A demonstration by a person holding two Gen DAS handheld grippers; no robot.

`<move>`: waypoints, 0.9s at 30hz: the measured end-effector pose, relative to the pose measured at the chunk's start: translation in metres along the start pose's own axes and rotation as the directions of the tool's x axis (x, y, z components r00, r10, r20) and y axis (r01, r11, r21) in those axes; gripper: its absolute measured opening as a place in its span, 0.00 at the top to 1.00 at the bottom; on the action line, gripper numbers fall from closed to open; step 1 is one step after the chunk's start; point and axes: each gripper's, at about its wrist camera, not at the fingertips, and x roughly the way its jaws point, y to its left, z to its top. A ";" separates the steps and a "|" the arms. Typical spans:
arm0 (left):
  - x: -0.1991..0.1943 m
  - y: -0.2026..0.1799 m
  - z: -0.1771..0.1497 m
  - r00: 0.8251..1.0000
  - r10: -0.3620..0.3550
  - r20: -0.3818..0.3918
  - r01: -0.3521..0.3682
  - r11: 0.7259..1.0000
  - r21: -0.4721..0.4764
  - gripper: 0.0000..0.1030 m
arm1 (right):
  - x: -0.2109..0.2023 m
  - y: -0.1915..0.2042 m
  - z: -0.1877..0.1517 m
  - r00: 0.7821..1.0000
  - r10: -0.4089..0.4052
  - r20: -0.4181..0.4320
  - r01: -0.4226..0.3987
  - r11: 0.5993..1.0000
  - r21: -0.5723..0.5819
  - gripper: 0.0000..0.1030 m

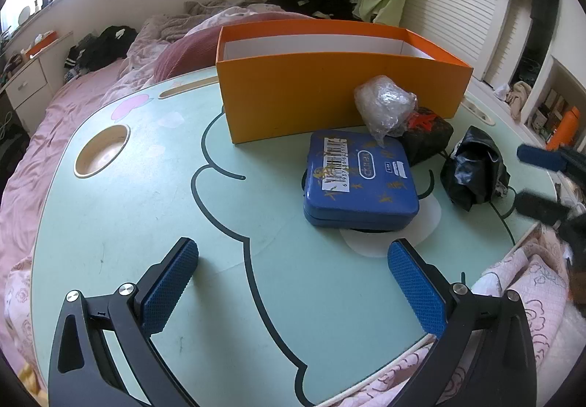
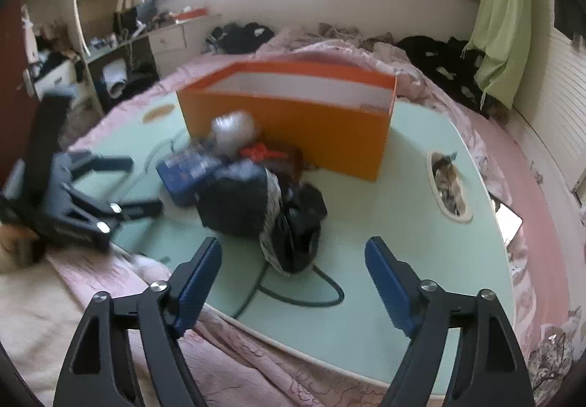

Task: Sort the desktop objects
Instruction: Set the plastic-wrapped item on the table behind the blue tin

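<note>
Hovering low at the bottom of its own view, the left claw (image 1: 293,282) stands wide open with nothing between its blue pads (image 1: 166,286), over a bare stretch of the pale green surface (image 1: 146,194). Just above it, right of centre in the frame, lies the blue tin (image 1: 360,180), flat, with a barcode sticker on its lid. Touching the tin's upper right corner is a dark pouch with red marking (image 1: 426,134), and a clear plastic bundle (image 1: 386,105) rests on the pouch and against the front wall of the orange box (image 1: 329,92), which sits open-topped in the upper middle of the frame. A crumpled black bag (image 1: 474,171) stands to the right of the tin, apart from it. At the right edge the right claw (image 1: 534,180) reaches in, its fingers spread. In the right wrist view, which is blurred, that claw (image 2: 293,282) is likewise wide open and holds nothing, at the bottom of the frame above the near edge of the surface (image 2: 403,224); the black bag (image 2: 293,224) lies just above it at centre, with the tin (image 2: 183,176), the pouch (image 2: 271,156) and the plastic bundle (image 2: 234,132) behind, and the box (image 2: 293,121) beyond. A pink quilt (image 1: 47,136) spreads around the surface.
</note>
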 end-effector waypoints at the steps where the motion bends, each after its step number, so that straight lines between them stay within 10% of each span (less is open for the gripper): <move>1: 0.000 0.000 0.000 1.000 0.000 -0.001 0.000 1.000 0.001 0.00 | 0.010 0.003 -0.004 0.999 -0.028 -0.019 0.028 1.000 -0.014 0.18; 4: 0.000 0.000 -0.001 1.000 0.000 0.001 0.000 1.000 0.001 0.00 | 0.028 0.005 -0.007 0.999 -0.036 -0.023 0.035 0.999 -0.006 0.01; 27: 0.001 0.003 -0.002 1.000 0.001 0.018 -0.001 1.000 -0.002 0.00 | 0.028 0.006 -0.014 0.997 -0.053 0.063 0.052 0.999 0.015 0.00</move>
